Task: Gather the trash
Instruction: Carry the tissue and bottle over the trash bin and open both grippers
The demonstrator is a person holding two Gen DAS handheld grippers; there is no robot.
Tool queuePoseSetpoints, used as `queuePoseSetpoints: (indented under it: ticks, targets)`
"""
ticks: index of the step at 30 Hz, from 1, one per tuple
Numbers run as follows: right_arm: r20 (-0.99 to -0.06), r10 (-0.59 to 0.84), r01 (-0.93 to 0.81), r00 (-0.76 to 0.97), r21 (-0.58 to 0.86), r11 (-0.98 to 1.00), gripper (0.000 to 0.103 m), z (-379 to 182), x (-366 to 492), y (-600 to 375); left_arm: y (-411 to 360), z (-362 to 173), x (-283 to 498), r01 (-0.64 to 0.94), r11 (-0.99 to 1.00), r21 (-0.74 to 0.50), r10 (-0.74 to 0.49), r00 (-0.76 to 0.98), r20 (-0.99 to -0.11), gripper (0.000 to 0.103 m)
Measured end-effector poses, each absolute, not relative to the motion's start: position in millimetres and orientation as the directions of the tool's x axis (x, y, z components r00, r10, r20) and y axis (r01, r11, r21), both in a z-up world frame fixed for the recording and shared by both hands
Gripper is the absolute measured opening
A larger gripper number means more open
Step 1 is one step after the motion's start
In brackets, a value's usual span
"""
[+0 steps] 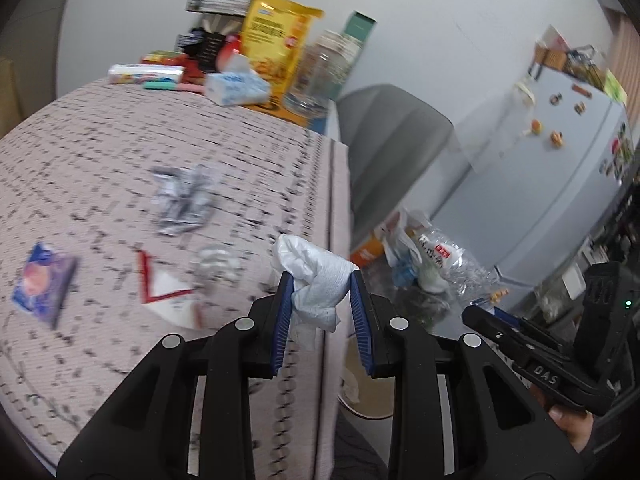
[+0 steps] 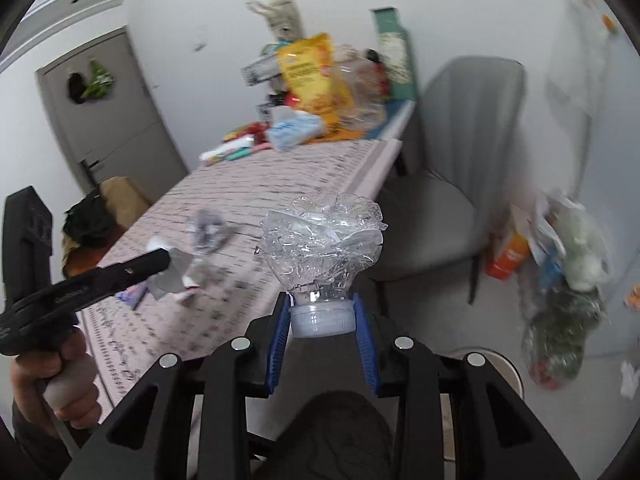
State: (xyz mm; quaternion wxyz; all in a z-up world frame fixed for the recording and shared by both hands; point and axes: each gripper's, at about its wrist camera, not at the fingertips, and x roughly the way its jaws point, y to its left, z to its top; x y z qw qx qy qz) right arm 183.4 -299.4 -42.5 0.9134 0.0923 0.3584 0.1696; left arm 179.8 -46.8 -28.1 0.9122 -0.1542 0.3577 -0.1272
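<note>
The table (image 1: 100,152) filled the left of my left view, with 4 scraps of litter on it at lower left. A bin (image 1: 370,384) showed bottom centre, likely where both loads belonged. My right gripper (image 2: 322,320) pinched a crushed bottle (image 2: 320,236) by its cap; my left gripper (image 1: 322,300) squeezed a tissue (image 1: 316,280) past the table edge.

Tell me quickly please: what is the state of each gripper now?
Left gripper: closed on a crumpled white tissue.
Right gripper: closed on the capped neck of a crushed clear plastic bottle.
</note>
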Motion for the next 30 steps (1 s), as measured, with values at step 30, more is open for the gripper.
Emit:
queuePoseSetpoints:
  ticks: [30]
  targets:
    - [-0.787, 0.224, 0.138, 0.575, 0.364, 0.921, 0.065, -219, 208, -448, -213, -105, 248, 0.26, 0.932, -0.253, -0.352, 0.474, -0.807, 0.028]
